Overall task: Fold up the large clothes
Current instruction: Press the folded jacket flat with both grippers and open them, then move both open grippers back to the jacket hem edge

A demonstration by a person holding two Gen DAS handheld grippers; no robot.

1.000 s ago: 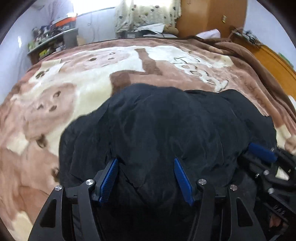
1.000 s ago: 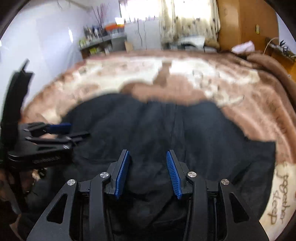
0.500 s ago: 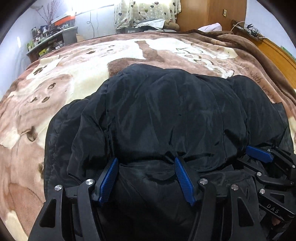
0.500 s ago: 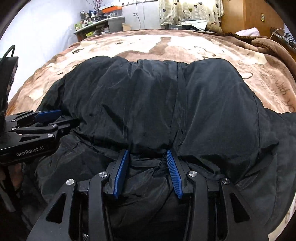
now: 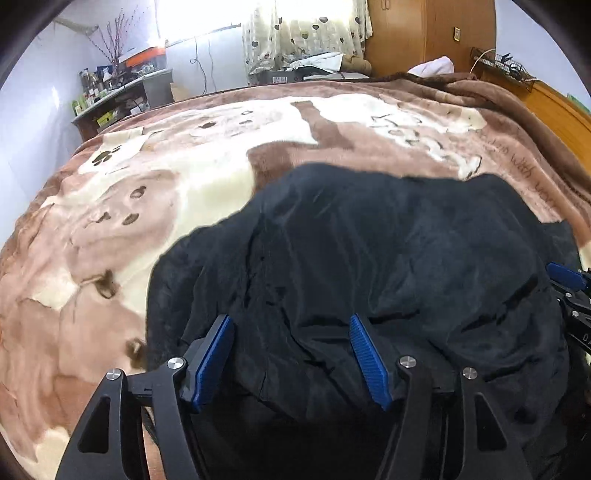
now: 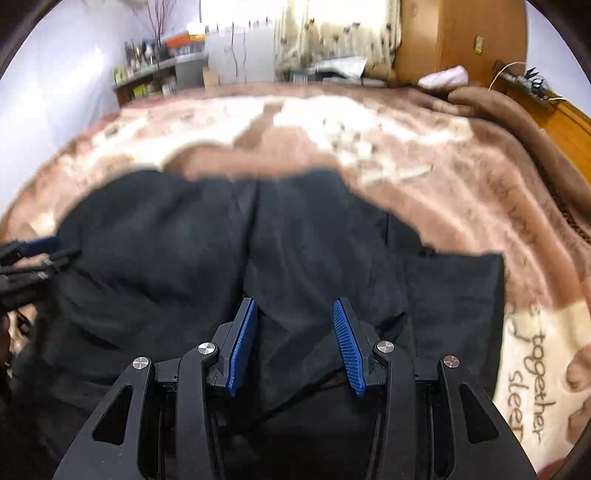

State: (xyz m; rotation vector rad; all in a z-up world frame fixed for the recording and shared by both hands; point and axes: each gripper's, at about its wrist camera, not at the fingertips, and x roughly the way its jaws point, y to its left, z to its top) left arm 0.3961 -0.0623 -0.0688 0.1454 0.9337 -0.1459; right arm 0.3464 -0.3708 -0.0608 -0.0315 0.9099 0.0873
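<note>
A large black garment (image 5: 388, 266) lies bunched on the bed, seen in both wrist views (image 6: 288, 251). My left gripper (image 5: 291, 354) is open, its blue pads spread over the garment's near left part. My right gripper (image 6: 293, 343) is open over the garment's near middle, beside a seam. No cloth sits between either pair of pads. The right gripper's blue tip shows at the right edge of the left view (image 5: 565, 277). The left gripper's tip shows at the left edge of the right view (image 6: 37, 245).
A brown and cream fleece blanket (image 5: 207, 177) covers the bed. A shelf of bottles (image 5: 110, 96) stands far left. A wooden wardrobe (image 5: 424, 33) and curtains (image 5: 303, 29) stand at the back. A wooden headboard (image 5: 554, 107) runs along the right.
Both grippers have pulled back and up from the garment. The garment looks smaller and flatter in both views, with more blanket showing. The right view is blurred by motion.
</note>
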